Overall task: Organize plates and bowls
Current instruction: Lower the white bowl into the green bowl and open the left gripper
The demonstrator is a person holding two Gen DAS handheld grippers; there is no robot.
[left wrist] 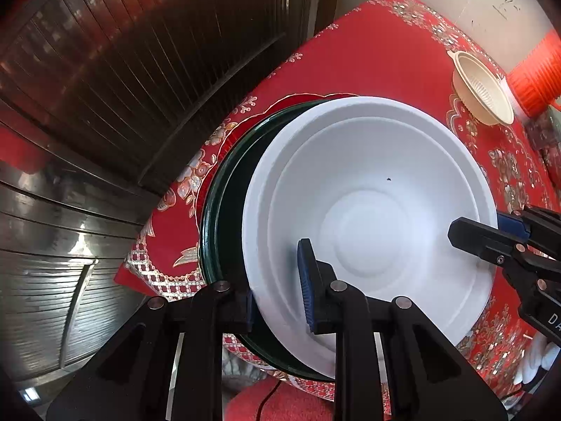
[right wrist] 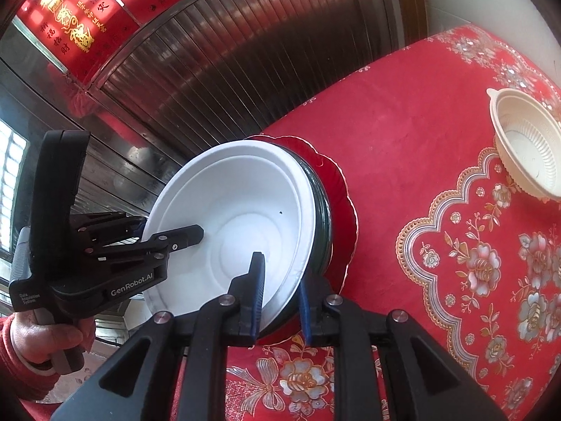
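Note:
A white foam bowl [left wrist: 368,207] sits on a dark green plate [left wrist: 224,210], which sits on a red scalloped plate [left wrist: 228,133] on the red tablecloth. My left gripper [left wrist: 280,291] is shut on the near rim of the white bowl and green plate. My right gripper [right wrist: 280,298] is shut on the same stack's rim [right wrist: 301,238] from the other side; it also shows in the left wrist view [left wrist: 491,231]. The left gripper shows in the right wrist view [right wrist: 168,231]. A cream plastic bowl [right wrist: 529,147] stands apart at the far right.
The red flowered tablecloth [right wrist: 420,133] covers the table; its edge runs just behind the stack. A red ribbed container [left wrist: 536,77] stands by the cream bowl [left wrist: 484,87]. Dark metal shutters [left wrist: 140,70] lie beyond the table edge.

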